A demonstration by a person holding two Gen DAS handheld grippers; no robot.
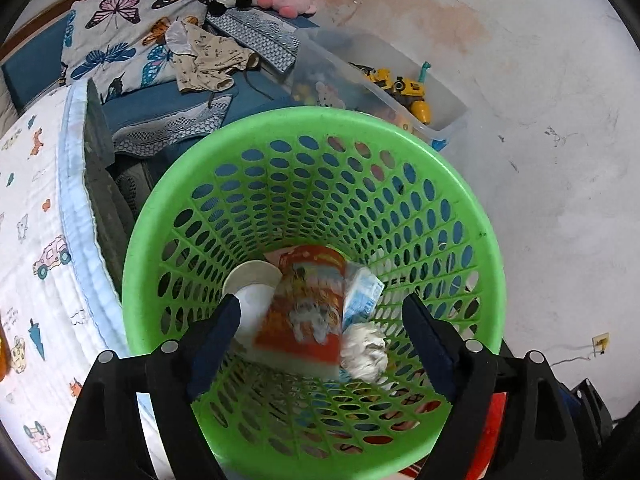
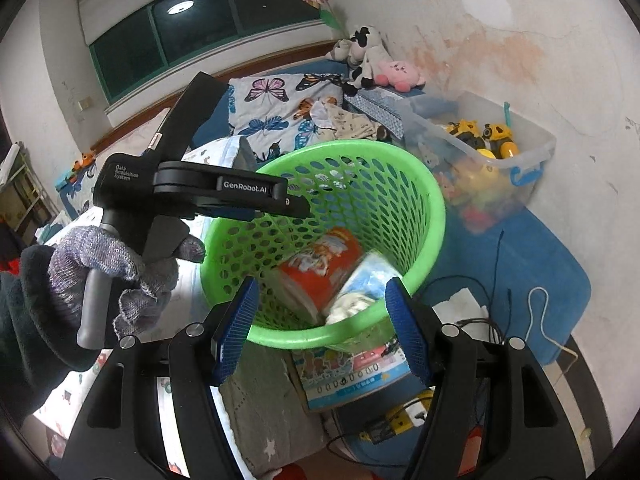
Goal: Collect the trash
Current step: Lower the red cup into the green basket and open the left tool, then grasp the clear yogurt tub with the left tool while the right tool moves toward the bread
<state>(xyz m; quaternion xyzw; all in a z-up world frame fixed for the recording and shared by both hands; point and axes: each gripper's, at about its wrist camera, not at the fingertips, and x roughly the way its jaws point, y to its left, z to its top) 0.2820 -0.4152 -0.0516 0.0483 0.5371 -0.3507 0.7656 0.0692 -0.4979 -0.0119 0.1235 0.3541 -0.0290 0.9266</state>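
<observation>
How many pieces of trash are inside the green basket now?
4: a white cup at left, an orange tub in the middle, a blue carton and crumpled tissue at right. More may be hidden.

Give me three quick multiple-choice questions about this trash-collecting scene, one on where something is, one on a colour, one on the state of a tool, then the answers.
1. Where does the orange printed paper cup lie?
A. on the bed
B. inside the perforated plastic wastebasket
C. in the clear plastic toy bin

2. What colour is the wastebasket?
A. green
B. red
C. white

3. How does the left tool stand?
A. shut on a tissue
B. shut on the cup
C. open, holding nothing

Answers:
1 B: the orange printed paper cup rests at the bottom of the perforated plastic wastebasket, beside a crumpled white tissue.
2 A: its rim and walls are bright green.
3 C: the left tool has its fingers spread apart above the basket with nothing between them.
</observation>
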